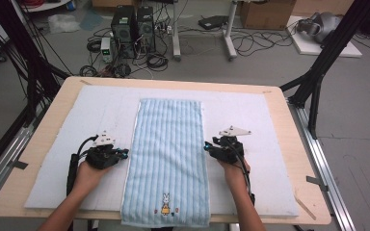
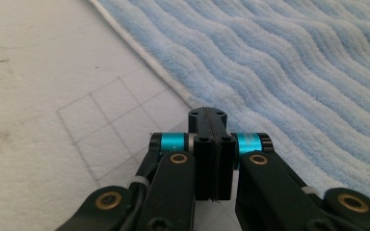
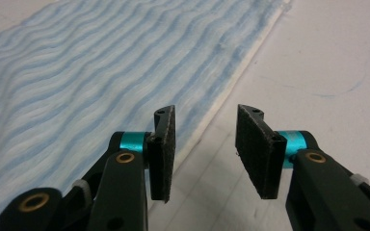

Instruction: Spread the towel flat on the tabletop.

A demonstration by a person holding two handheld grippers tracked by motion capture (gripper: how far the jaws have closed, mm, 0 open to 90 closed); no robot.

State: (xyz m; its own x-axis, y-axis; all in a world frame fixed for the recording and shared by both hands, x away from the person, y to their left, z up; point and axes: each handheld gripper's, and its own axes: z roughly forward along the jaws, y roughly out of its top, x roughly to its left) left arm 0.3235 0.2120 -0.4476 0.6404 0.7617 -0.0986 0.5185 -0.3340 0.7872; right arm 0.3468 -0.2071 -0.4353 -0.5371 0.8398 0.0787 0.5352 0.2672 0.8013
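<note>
A light blue ribbed towel point(image 1: 167, 159) with a small rabbit picture near its front hem lies flat and lengthwise on the white mat point(image 1: 270, 120). My left gripper point(image 1: 124, 154) rests on the mat just off the towel's left edge, its jaws shut with nothing between them point(image 2: 213, 132). My right gripper point(image 1: 207, 147) sits at the towel's right edge, jaws open over that edge point(image 3: 204, 144), the pads apart and gripping nothing. The towel point(image 2: 294, 62) fills the right of the left gripper view, and the towel point(image 3: 101, 72) fills the left of the right gripper view.
The mat covers a wooden table point(image 1: 48, 125). The towel's front hem hangs slightly over the table's near edge. Behind the table, computer towers point(image 1: 132, 29), cables and boxes stand on the floor. Black frame legs point(image 1: 318, 72) rise at both sides.
</note>
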